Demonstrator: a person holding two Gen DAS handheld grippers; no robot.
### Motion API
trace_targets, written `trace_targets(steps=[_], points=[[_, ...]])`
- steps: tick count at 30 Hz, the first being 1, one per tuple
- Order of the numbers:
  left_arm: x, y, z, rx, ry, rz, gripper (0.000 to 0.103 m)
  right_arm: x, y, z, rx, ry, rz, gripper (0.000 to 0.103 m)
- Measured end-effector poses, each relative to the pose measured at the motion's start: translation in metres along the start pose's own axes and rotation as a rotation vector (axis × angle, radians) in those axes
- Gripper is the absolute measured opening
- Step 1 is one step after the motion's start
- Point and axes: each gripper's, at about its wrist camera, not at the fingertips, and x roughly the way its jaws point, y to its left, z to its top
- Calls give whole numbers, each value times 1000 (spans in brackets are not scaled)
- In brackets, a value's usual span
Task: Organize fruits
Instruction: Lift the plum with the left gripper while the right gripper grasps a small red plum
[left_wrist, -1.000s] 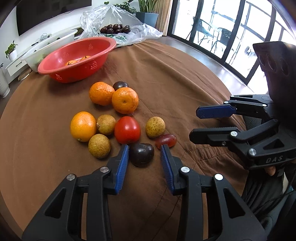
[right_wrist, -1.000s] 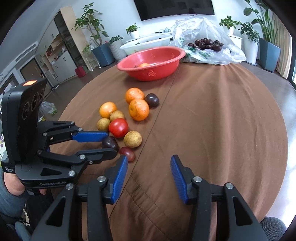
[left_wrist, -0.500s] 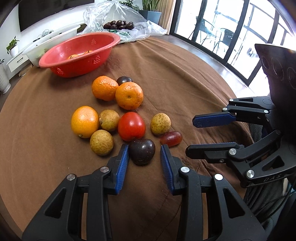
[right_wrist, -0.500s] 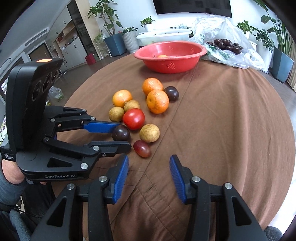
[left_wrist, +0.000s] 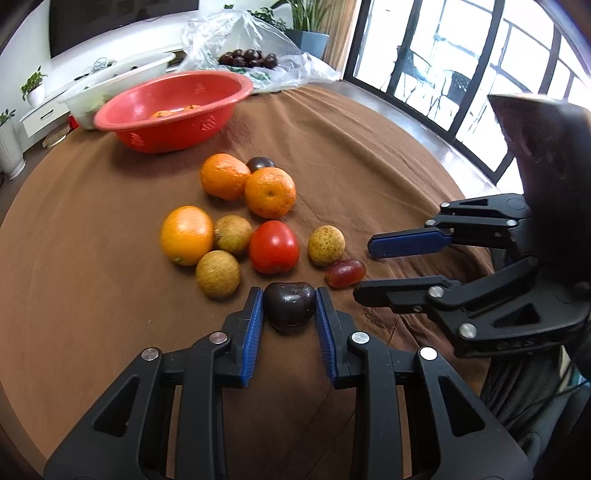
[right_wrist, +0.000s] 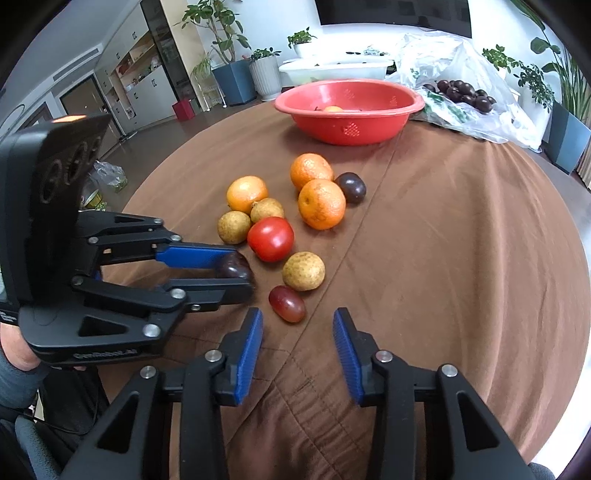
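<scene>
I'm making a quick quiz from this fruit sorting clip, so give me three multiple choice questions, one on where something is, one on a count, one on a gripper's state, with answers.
1. Where does the red grape lie?
A. in the red basin
B. on the brown cloth, just ahead of the right gripper
C. inside the plastic bag

2. How many orange citrus fruits lie on the cloth outside the red basin?
A. one
B. three
C. five

3. What is the left gripper doing?
A. closed on the dark plum
B. open over bare cloth
C. holding the tomato

Answers: 1 B, the grape sits on the cloth before the open right gripper. 2 B, three oranges show near the tomato. 3 A, both blue pads press the dark plum.
</scene>
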Motion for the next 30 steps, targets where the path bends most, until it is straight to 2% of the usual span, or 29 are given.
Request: trace_targets(steps=[7, 15, 23, 30], points=[[-20, 13, -11, -47, -20, -1, 26, 11, 9, 7, -74, 31, -29, 36], [-20, 16, -24, -75, -21, -15, 26, 16, 19, 10, -145, 49, -80, 28], [-23, 19, -27, -90, -30, -25, 26, 14, 22, 9, -143, 55, -95, 24], [-26, 20, -26, -102, -39, -31, 26, 7, 24, 5, -110, 53, -67, 23]])
